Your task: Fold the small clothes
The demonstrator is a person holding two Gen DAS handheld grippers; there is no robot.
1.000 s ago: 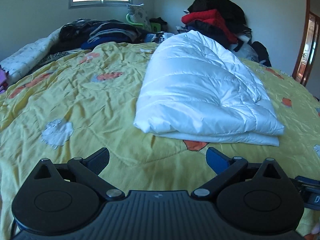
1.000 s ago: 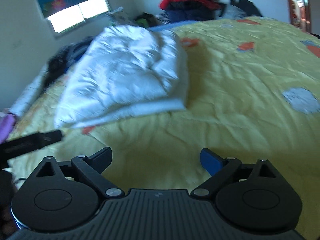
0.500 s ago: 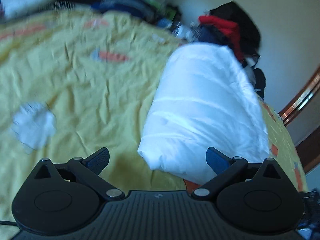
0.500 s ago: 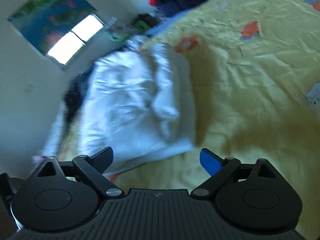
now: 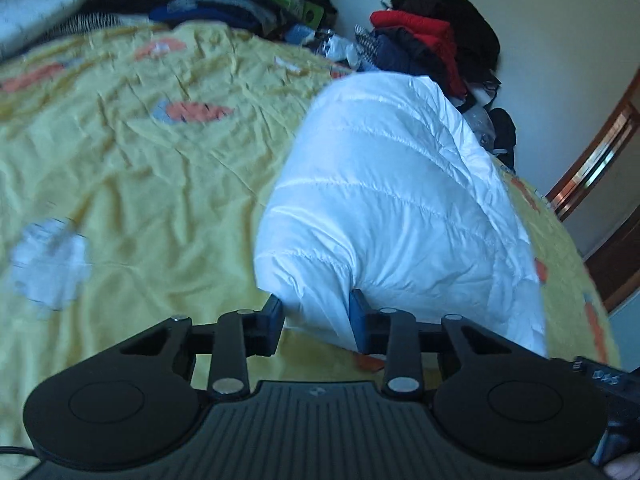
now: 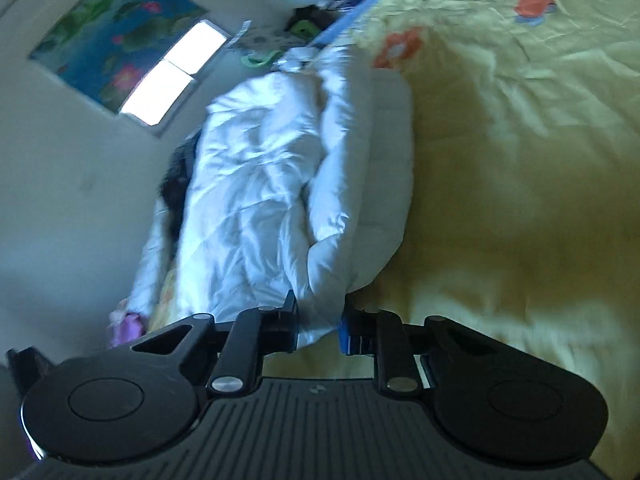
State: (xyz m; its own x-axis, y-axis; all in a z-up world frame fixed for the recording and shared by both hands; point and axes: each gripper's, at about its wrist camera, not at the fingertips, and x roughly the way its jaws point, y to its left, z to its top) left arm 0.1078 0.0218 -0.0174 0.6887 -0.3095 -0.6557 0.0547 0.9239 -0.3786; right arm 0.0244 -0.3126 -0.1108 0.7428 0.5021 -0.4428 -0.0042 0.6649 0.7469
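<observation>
A folded white puffer jacket [image 5: 392, 200] lies on the yellow bedspread [image 5: 132, 184]. My left gripper [image 5: 316, 320] is at the jacket's near corner, its jaws closing, and the pads pinch the white fabric between them. In the right wrist view the same white jacket [image 6: 272, 184] runs away from me. My right gripper [image 6: 318, 322] is at the other near corner, its jaws closing too, with a bulge of white fabric squeezed between the pads.
Piles of dark and red clothes [image 5: 424, 40] are heaped at the far side of the bed by the wall. More dark clothing [image 5: 208, 4] lies at the back left. A wooden door frame [image 5: 600, 152] is at the right, a window [image 6: 172, 76] on the wall.
Both grippers moved in to the jacket's near edge and rolled. Their jaws went from wide open to closed onto the white fabric at two corners.
</observation>
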